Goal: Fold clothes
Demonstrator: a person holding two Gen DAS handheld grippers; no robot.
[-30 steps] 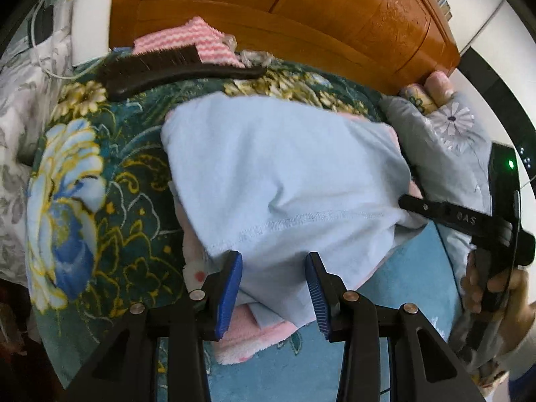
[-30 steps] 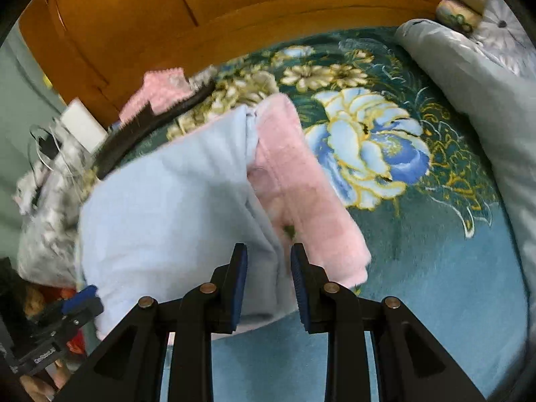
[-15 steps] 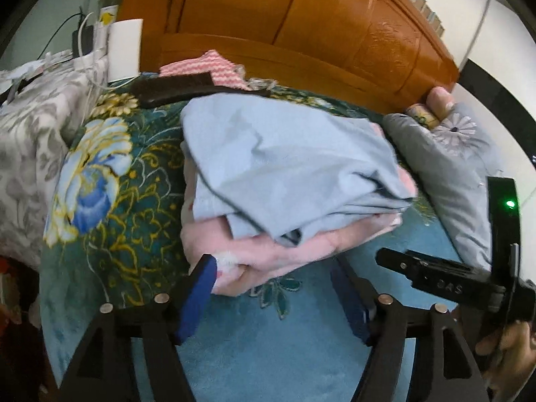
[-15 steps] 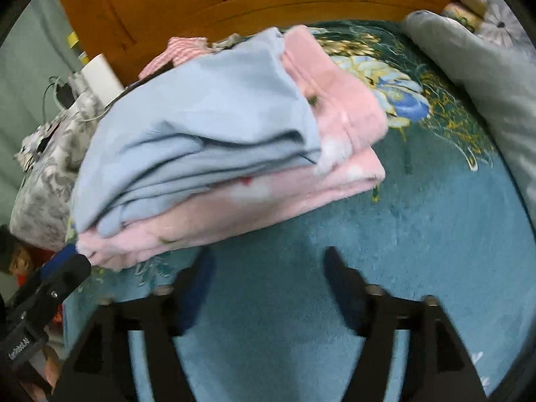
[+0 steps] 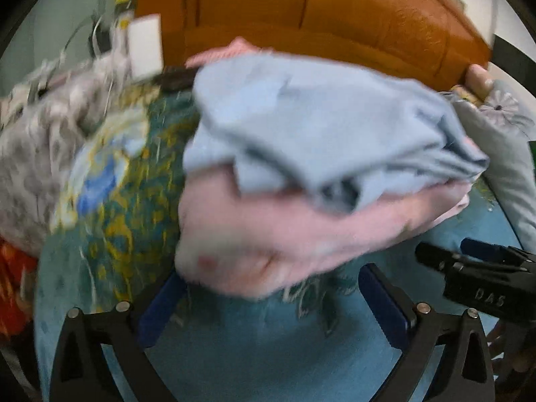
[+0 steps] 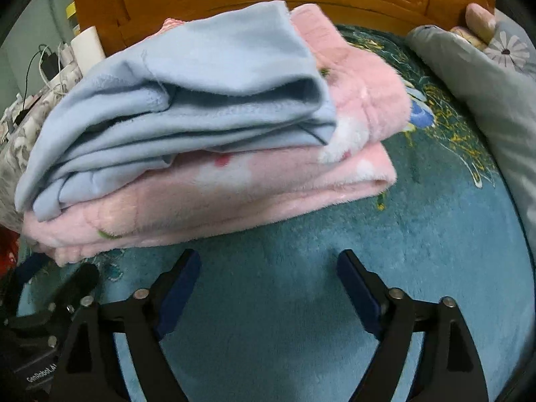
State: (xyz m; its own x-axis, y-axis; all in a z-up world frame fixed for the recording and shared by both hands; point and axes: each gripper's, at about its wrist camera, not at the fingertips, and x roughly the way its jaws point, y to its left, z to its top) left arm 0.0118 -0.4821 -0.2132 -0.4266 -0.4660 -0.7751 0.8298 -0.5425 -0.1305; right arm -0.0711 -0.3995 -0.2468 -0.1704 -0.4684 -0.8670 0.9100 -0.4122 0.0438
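Fingers point(image 6: 355, 288) of both grippers spread wide and empty before neatly stacked blue garment point(image 6: 187, 100) on pink garment point(image 6: 234, 201).

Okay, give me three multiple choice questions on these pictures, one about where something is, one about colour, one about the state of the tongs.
1. Where does the light blue garment lie?
A. on top of the pink fleece
B. under the grey pillow
C. flat on the teal blanket alone

2. What colour are the pads of the right tongs?
A. red
B. dark blue
C. white

3. How do the left tongs stand?
A. shut on the blue garment
B. shut on the pink fleece
C. open, holding nothing

Answers:
1 A, the blue folds rest on the pink layers, which lie on the teal blanket.
2 B, both pads show dark blue in the right wrist view.
3 C, the jaws stand wide apart with only blanket between them; the pink fleece lies just ahead.
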